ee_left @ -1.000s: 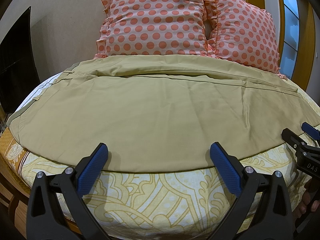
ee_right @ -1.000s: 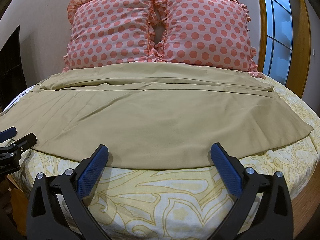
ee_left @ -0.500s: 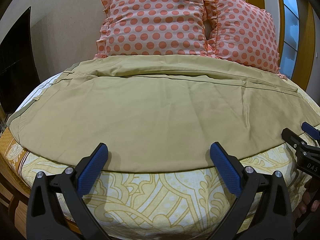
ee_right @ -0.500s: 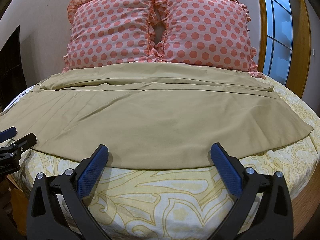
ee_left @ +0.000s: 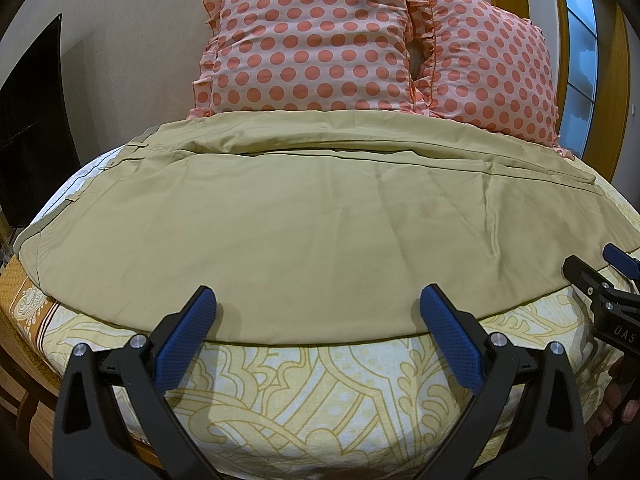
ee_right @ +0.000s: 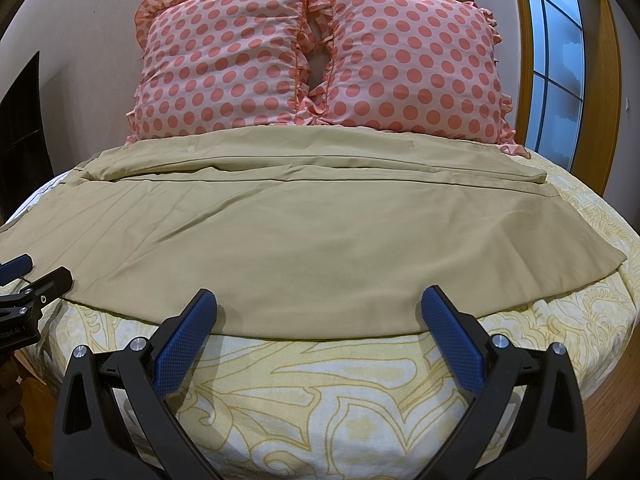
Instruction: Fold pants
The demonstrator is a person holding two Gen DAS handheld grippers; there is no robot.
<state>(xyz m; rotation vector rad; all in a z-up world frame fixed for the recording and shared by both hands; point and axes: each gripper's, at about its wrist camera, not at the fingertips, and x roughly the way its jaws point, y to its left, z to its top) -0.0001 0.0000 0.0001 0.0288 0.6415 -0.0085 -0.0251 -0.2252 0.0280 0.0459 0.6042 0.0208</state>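
Note:
Khaki pants (ee_left: 304, 232) lie flat across the bed, waistband at the left, leg hems at the right; they also show in the right wrist view (ee_right: 280, 248). My left gripper (ee_left: 316, 312) is open and empty, its blue pads at the pants' near edge, left part. My right gripper (ee_right: 320, 312) is open and empty at the near edge, right part. Each gripper shows in the other's view: the right one (ee_left: 600, 276) at the right edge, the left one (ee_right: 24, 284) at the left edge.
The bed has a yellow patterned sheet (ee_right: 328, 400). Two pink polka-dot pillows (ee_right: 224, 68) (ee_right: 408, 64) stand against the wall behind the pants. A window (ee_right: 560, 64) is at the right. A dark panel (ee_left: 28, 120) is at the left.

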